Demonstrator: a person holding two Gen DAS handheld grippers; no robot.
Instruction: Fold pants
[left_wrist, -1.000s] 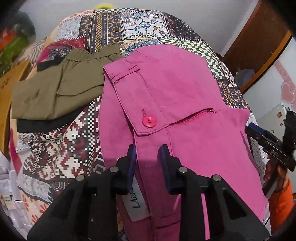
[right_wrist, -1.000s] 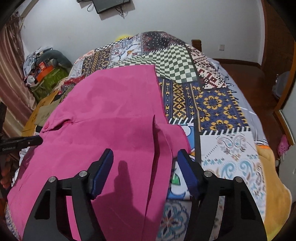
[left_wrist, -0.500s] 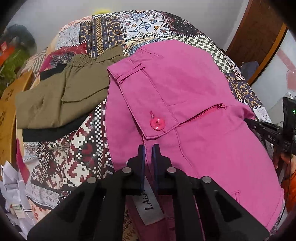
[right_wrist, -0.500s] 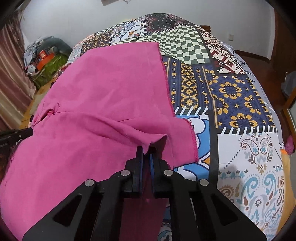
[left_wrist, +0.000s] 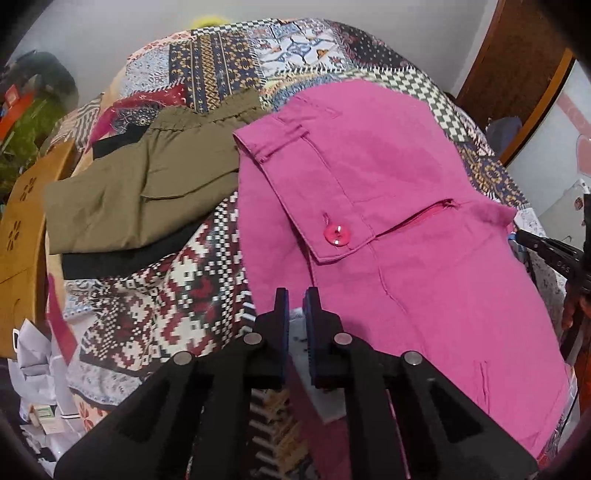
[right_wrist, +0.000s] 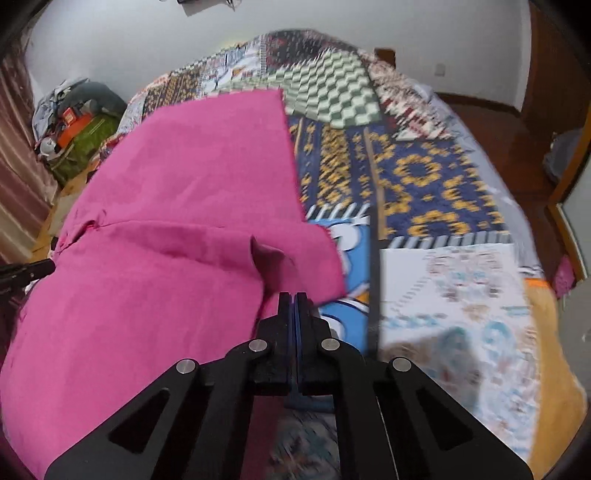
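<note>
Now both grippers (left_wrist: 295, 306) (right_wrist: 294, 306) pinch pink pants (left_wrist: 406, 192), fabric lifted.

Pink pants (left_wrist: 399, 206), buttoned waistband, spread on patchwork bedspread (left_wrist: 155, 306)

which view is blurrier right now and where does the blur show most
The right wrist view: the patchwork quilt smears with motion blur at right and bottom, while the pink pants and right gripper stay fairly sharp. The left wrist view is crisper, the round pink button clear; both show fisheye bending and dark corners.
</note>
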